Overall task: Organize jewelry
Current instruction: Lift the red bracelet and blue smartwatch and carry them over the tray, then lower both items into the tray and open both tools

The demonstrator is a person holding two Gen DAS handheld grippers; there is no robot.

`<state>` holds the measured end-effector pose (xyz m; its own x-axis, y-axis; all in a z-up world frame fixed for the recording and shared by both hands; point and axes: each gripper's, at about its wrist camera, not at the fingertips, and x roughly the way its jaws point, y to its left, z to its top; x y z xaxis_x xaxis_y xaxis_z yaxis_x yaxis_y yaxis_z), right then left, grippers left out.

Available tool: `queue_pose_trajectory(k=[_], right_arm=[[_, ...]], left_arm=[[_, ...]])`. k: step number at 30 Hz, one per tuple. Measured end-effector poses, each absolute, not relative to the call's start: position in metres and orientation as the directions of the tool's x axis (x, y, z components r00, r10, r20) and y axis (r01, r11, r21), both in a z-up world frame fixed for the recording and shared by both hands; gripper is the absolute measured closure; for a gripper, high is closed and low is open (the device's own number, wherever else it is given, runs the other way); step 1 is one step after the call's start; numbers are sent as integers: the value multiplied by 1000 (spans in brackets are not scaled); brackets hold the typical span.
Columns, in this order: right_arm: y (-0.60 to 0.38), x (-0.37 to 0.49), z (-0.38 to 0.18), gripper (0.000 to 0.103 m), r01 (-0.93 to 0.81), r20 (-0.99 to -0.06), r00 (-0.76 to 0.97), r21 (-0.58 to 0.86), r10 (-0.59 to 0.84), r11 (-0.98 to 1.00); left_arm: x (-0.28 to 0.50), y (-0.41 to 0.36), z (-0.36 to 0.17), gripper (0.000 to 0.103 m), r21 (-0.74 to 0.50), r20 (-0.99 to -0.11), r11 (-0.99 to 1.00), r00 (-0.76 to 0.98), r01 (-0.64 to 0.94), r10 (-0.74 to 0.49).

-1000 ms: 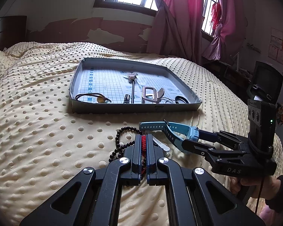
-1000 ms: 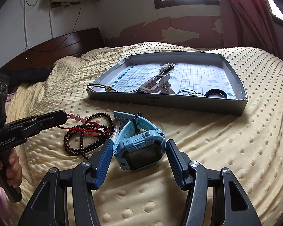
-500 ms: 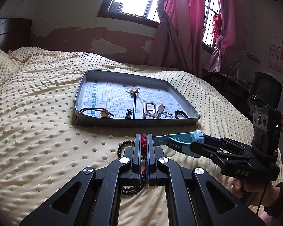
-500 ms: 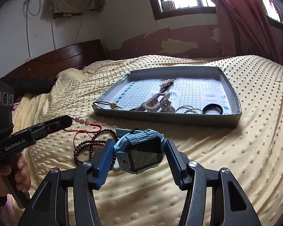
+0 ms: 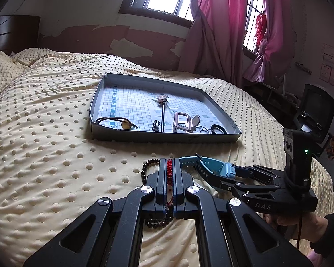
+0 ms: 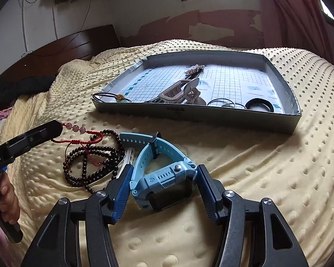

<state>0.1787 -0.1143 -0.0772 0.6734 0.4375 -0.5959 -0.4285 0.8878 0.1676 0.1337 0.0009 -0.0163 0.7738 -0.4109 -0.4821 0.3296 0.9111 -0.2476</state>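
**Left wrist view: red cord pinched, watch between the other fingers**

Left wrist view shows the left gripper [image 5: 169,173] pressed together on a red braided bracelet [image 5: 169,171], whose cord runs up between the two fingers. From the right wrist view the same bracelet [image 6: 78,141] stretches from the left gripper's tip [image 6: 55,127], pink beads first, then red cord lying over a dark bead strand [image 6: 93,164] coiled on the yellow dotted bedspread [image 6: 256,166].

The right gripper [image 6: 164,175] has its blue-padded fingers on either side of a light blue watch [image 6: 167,178]. The left pad meets the watch case; at the right pad I cannot tell whether it touches. The strap loops forward, and the watch lies low over the bedspread; whether it rests on it is unclear. A hand [image 5: 300,220] holds the right gripper's handle at the lower right of the left wrist view.

Beyond both, towards the far side of the bed, sits a shallow grey tray [image 5: 167,136] with a grid-printed floor. Along its near wall lie a cord pendant [image 5: 125,124], a hairpin [image 5: 162,111], a metal clip [image 5: 184,122] and a dark ring [image 5: 218,129].
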Motion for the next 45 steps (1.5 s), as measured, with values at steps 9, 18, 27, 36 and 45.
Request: queue_pose_trajectory(k=[9,18,27,36,45], right_arm=[[-119,156,-58,50,-445,-513,717,184,472,876],[-136,172,-17,50,-409,-427,781,202,456,890],[-156,253,-19,50,-268,-504,789,229,350,936],[-156,286,-46,50,-201,-604,728,266,325,943],[-167,271,-36,43,-178,-583,753,267,306,947]], left_arm=[[135,4,-8,101,-266,-459,904,781,334,-424],[154,15,27,101,-303,-395,902,821,309,-413],[237,3,33,101,-326,-400,916,843,234,-358],[286,-5,-12,101,-351,-559,927,764,133,-321],[279,-3,-22,95,-406,-594,903,711,140,-377]])
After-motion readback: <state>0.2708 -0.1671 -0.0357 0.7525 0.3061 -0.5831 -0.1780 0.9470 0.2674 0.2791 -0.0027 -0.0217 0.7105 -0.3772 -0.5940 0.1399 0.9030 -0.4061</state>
